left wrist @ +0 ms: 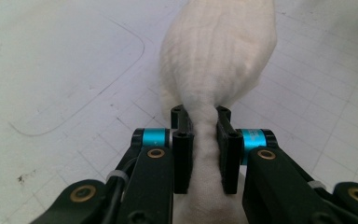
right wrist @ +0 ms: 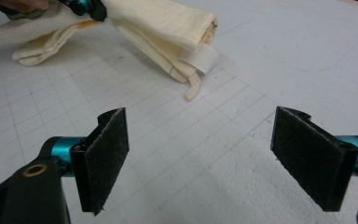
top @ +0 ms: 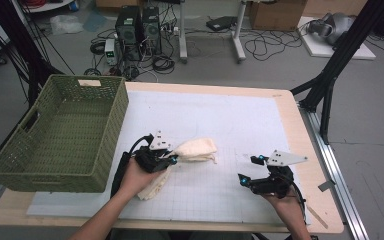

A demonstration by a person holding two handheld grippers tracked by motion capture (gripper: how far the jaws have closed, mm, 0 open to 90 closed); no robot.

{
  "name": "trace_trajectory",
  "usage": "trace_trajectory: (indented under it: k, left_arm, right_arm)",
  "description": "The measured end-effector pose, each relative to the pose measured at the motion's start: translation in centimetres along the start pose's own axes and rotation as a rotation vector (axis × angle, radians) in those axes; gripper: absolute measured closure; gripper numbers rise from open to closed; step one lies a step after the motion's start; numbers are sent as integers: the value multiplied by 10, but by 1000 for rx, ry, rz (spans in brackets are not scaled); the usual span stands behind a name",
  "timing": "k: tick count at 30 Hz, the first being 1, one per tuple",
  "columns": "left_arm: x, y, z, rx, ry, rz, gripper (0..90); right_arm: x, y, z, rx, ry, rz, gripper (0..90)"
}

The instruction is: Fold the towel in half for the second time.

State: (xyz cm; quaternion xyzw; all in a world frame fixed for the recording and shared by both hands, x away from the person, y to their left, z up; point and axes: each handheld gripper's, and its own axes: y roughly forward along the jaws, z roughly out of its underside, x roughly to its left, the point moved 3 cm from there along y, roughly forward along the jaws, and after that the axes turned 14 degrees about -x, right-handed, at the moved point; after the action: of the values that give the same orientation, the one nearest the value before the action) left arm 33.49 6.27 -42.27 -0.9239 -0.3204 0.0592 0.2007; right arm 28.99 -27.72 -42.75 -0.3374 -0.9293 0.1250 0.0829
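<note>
The cream cloth [top: 196, 150] lies folded near the middle of the high view, on the white gridded counter [top: 240, 125], just right of the green basket [top: 60, 135]. The left gripper [top: 171, 159] has its jaws drawn narrow on a bunched waist of the cloth, the fabric bulging beyond them in the left gripper view. It looks light, soft and limp, likely to sag and unfold when lifted, so a second hold on the far folded end would steady it. The right gripper [top: 247, 170] waits at lower right, jaws wide and empty.
</note>
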Motion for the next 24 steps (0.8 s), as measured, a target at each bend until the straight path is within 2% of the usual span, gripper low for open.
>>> trace_trajectory:
  k: [15, 24]
  left_arm:
    - [3, -4, -2, -25, -23, 10, 798]
    - [3, -5, -2, -27, -23, 19, 798]
  right_arm:
    - [0, 3, 0, 1, 4, -6, 175]
    - [-1, 4, 0, -3, 8, -8, 174]
